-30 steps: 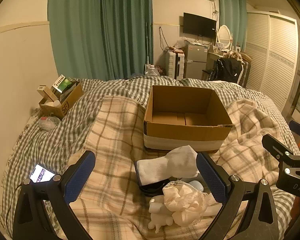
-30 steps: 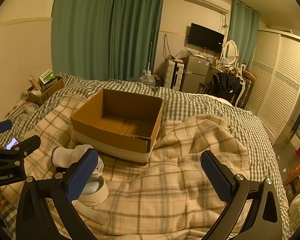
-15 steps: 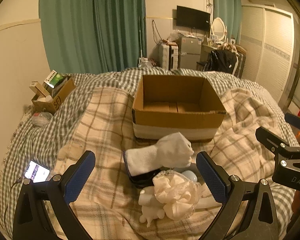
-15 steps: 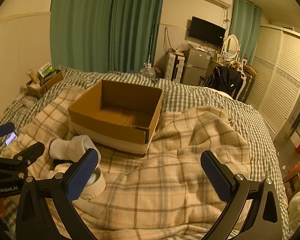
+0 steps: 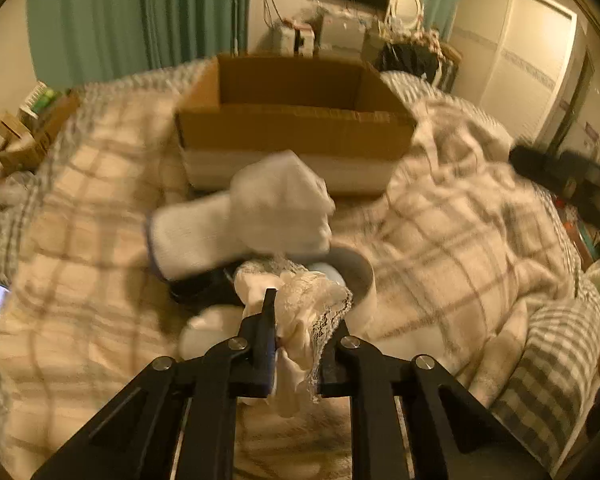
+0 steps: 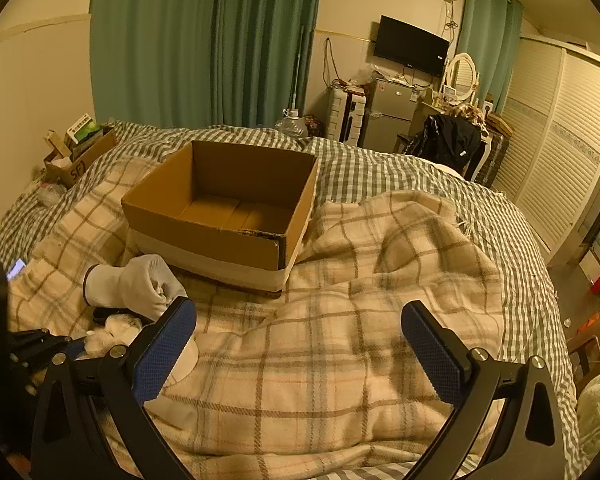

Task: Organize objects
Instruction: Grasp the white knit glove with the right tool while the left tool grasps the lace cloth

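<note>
Box [image 6: 224, 216] at 12 o'clock empty, nothing sorted yet. Left hand-held gripper [image 5: 298, 344] clamped on lace cloth [image 5: 300, 300]; right hand-held gripper [image 6: 300, 344] spread apart, idle.

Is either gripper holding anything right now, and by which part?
The left gripper pinches the lace cloth at its near, bunched edge. The right gripper is open and holds nothing.

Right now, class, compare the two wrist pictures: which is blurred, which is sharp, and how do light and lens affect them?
Left wrist view: motion-smeared; the rolled white sock and brown cardboard box look soft, though the left gripper, shut on cream lace cloth, stays crisp. Right wrist view: sharp, the open right gripper clear. Both: warm yellow light, fisheye-curved edges.
</note>
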Motion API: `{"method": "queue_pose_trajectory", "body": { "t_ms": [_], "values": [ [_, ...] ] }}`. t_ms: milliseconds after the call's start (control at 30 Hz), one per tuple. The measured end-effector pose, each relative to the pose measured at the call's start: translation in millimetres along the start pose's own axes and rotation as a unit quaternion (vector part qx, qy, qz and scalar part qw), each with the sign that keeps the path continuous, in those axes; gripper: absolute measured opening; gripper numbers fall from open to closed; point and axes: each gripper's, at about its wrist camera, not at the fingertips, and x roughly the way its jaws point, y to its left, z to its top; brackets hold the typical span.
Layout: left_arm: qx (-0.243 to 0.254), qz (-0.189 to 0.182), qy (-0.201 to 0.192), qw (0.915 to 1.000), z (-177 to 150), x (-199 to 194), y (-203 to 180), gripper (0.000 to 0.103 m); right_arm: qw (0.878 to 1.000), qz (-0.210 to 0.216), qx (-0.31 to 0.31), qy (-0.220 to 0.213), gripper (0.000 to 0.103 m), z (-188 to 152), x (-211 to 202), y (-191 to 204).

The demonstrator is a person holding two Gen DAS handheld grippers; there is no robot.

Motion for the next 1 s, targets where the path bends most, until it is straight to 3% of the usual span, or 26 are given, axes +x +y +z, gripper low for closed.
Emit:
{"method": "queue_pose_trajectory", "body": {
  "t_ms": [167,300,433,600,733,833,900,1000],
  "values": [
    [-0.006,0.018,-0.065,0.9977,21,-44,21,0.013,1.000,0.006,-0.022,-0.007,0.103,-1,1,13],
    [-0.032,0.049,-0.085,0.9947,28,-59,51,0.013,0.998,0.048,-0.047,0.017,0.103,1,18,38],
    [-0.046,0.096,-0.059,0.9925,25,-45,83,0.013,0.991,0.078,-0.102,0.037,0.103,3,36,75],
    [-0.067,0.093,-0.032,0.9929,19,-27,105,0.013,0.980,0.125,-0.136,0.067,0.102,9,71,116],
    [-0.079,0.081,-0.019,0.9934,17,-16,113,0.013,0.980,0.112,-0.143,0.087,0.101,12,102,131],
    [-0.080,0.081,-0.015,0.9934,15,-12,113,0.013,0.976,0.132,-0.125,0.116,0.086,12,120,133],
    [-0.079,0.080,-0.013,0.9936,15,-11,111,0.013,0.972,0.147,-0.126,0.130,0.065,11,125,134],
    [-0.076,0.082,-0.012,0.9936,16,-11,109,0.013,0.972,0.147,-0.139,0.119,0.054,8,118,139]
  ]
}}
